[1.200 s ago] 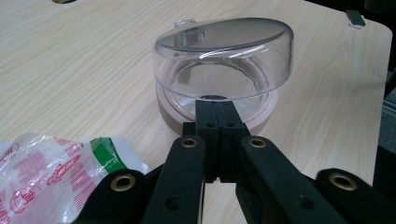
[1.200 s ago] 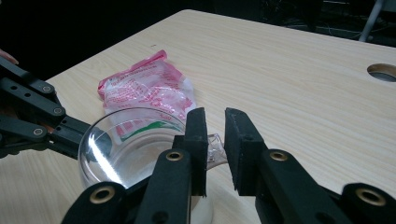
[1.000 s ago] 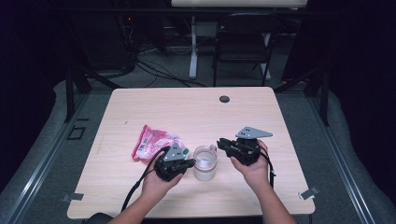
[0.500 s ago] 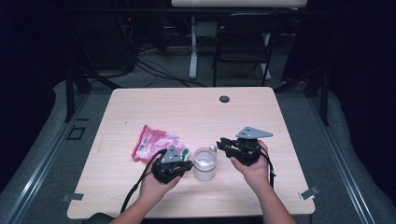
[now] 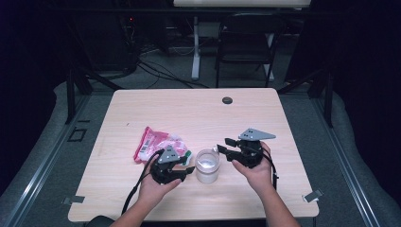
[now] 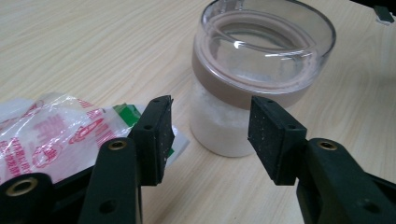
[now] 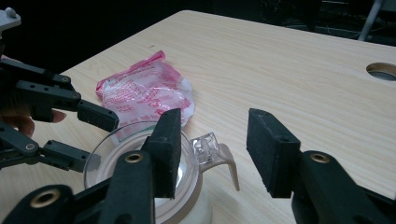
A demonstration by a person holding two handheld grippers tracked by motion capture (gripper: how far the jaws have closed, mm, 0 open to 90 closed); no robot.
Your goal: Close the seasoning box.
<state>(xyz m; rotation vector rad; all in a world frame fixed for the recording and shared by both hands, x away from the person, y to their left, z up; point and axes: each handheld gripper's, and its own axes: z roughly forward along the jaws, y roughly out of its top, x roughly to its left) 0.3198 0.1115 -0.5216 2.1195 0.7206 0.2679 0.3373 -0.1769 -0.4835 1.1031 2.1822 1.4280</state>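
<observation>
High view: one pale wooden table (image 5: 265, 113) carries one clear jar (image 5: 207, 165), one pink-and-white printed plastic packet (image 5: 153, 143) and two hand-held grippers. The jar stands upright near the table's front edge, between the two grippers, and holds a white substance under a transparent lid; the lid's hinged flap, seen in the right gripper view, is a single tab (image 7: 223, 158) projecting from the rim. The packet lies flat at about 10 o'clock from the jar, just beside it, with a small green patch at its near corner. The left gripper (image 5: 189, 169) sits at 9 o'clock from the jar, held in one hand (image 5: 153, 187); its jaws have just been opening and now stand spread, and in the left gripper view (image 6: 211, 135) the two black pads flank the jar's lower body without pressing on it. The right gripper (image 5: 226, 146) sits at about 2 o'clock from the jar, held in the other hand (image 5: 257, 171) and topped by one grey three-cornered plate (image 5: 256, 135); its jaws have likewise just been opening and are spread, with nothing pinched between them, the jar's rim lying behind the left pad in the right gripper view (image 7: 215, 154). One round dark grommet hole (image 5: 227, 100) marks the table's far edge at 12 o'clock. One folding chair (image 5: 246, 42) stands on the floor beyond the table.
</observation>
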